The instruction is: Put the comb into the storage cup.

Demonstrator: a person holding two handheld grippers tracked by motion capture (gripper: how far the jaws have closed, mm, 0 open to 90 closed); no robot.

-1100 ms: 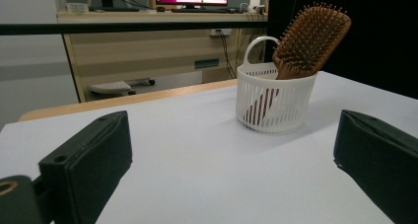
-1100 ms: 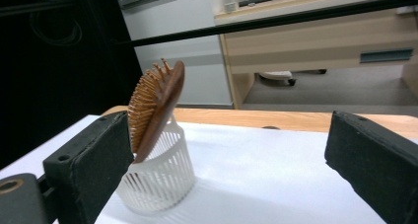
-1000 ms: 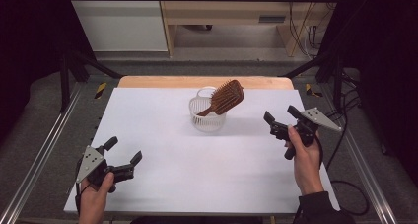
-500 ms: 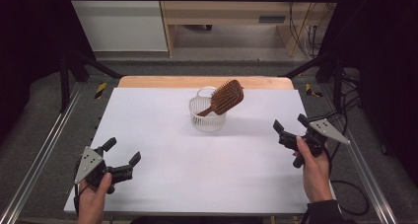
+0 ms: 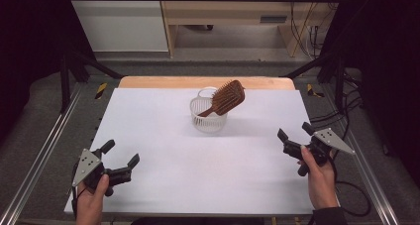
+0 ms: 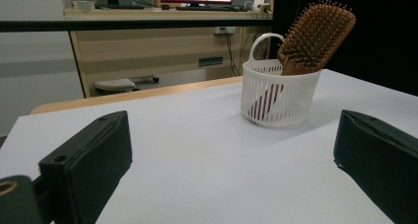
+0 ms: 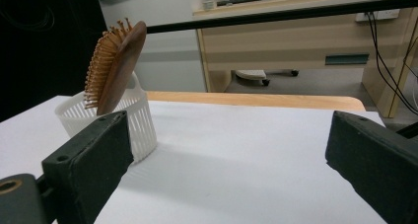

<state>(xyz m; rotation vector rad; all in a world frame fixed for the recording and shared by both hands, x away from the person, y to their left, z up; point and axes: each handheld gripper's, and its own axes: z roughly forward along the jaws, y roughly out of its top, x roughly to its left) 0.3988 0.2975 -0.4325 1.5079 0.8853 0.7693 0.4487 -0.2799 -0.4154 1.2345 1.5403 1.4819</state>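
A wooden paddle hairbrush [image 5: 227, 97] stands handle-down in a small white slotted basket [image 5: 208, 117] at the back middle of the white table [image 5: 198, 160]; its head leans out over the rim to the right. The left gripper view has the brush [image 6: 315, 32] and basket [image 6: 278, 93] ahead to the right; the right gripper view has the brush [image 7: 114, 61] and basket [image 7: 140, 118] ahead to the left. My left gripper [image 5: 120, 153] rests open near the front left corner. My right gripper [image 5: 295, 131] is open at the right edge. Neither holds anything.
A wooden strip [image 5: 198, 82] runs along the table's far edge. Metal frame rails [image 5: 44, 145] flank both sides, and cables [image 5: 346, 121] lie on the floor at the right. A desk [image 5: 233, 17] stands beyond the table.
My right gripper has drawn back toward the front and right, away from the basket. The left gripper, brush and basket have stayed put.
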